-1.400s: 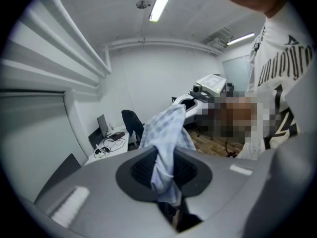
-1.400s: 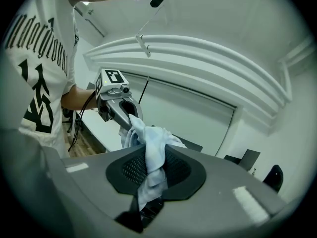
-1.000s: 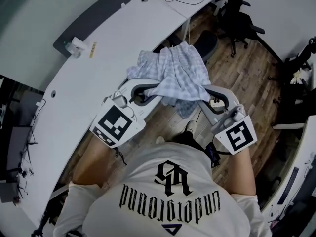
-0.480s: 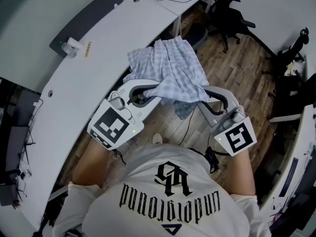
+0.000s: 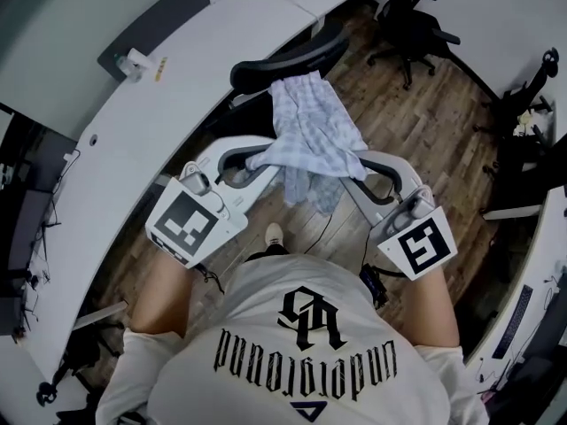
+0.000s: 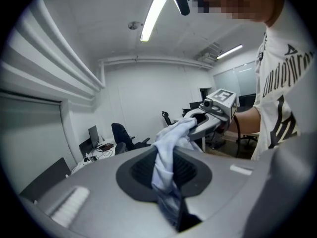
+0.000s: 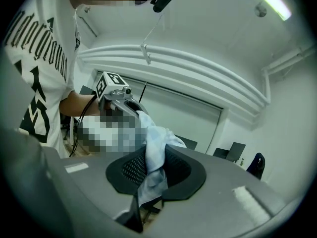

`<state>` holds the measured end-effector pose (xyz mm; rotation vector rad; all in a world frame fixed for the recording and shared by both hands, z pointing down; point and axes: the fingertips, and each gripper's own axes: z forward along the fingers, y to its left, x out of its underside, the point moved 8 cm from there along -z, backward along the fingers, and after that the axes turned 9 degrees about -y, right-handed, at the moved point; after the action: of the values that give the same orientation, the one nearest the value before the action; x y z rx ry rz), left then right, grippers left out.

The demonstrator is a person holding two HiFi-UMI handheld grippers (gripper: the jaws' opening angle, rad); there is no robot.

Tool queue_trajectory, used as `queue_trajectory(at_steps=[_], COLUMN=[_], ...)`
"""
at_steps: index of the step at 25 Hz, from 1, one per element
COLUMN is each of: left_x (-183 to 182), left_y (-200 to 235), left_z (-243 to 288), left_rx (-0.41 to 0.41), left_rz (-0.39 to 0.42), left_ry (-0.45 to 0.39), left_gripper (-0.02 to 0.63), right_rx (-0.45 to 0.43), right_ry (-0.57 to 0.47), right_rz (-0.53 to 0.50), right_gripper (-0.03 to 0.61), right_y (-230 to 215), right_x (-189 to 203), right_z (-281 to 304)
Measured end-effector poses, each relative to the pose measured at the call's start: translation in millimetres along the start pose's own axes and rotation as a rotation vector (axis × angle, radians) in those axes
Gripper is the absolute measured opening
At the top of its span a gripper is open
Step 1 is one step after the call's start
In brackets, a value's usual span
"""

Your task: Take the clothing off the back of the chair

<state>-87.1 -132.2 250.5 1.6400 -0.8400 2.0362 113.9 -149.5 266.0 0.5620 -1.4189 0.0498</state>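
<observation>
Dangling clothing, chair beyond, desk alongside

Held between left gripper and right gripper: clothing, soft crumpled checked cloth, matt. Gripper shells: smooth matt grey plastic. Beneath them: floor, wood planks. Beyond: chair, matt black; desk, smooth white.

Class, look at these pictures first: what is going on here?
A person holds a gripper in each hand. The left hand-held gripper and the right hand-held gripper are both shut on a pale checked garment, which hangs bunched between them. Its far end reaches toward the black chair back beside the curved white desk. Whether it touches the chair cannot be told.
</observation>
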Motion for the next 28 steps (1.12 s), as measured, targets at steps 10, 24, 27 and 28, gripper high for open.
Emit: queue_trajectory(at_steps=[10,24,27,28], left_x=[2,9,13,15], left_y=[-112,-223,-233,-236], left_z=[-2,-11,-19,-22], left_rx=[-0.043,-0.095,-0.094,-0.097], left_rz=[-0.043,-0.095,-0.092,-0.090], left_ry=[0.025,0.020,0.024,0.025], left_gripper=[0.088,0.089,0.089,0.089], right_rx=[-0.066,-0.053,-0.059,-0.058], right_ry=[-0.008,-0.022,-0.014,-0.011], right_rz=[0.031,0.114,0.108,0.111], right_gripper=[0.067,0.067,0.067,0.067], right_y=[42,98,112,116], right_x=[12,25,26,27], right_z=[-88,-173,-176,-177])
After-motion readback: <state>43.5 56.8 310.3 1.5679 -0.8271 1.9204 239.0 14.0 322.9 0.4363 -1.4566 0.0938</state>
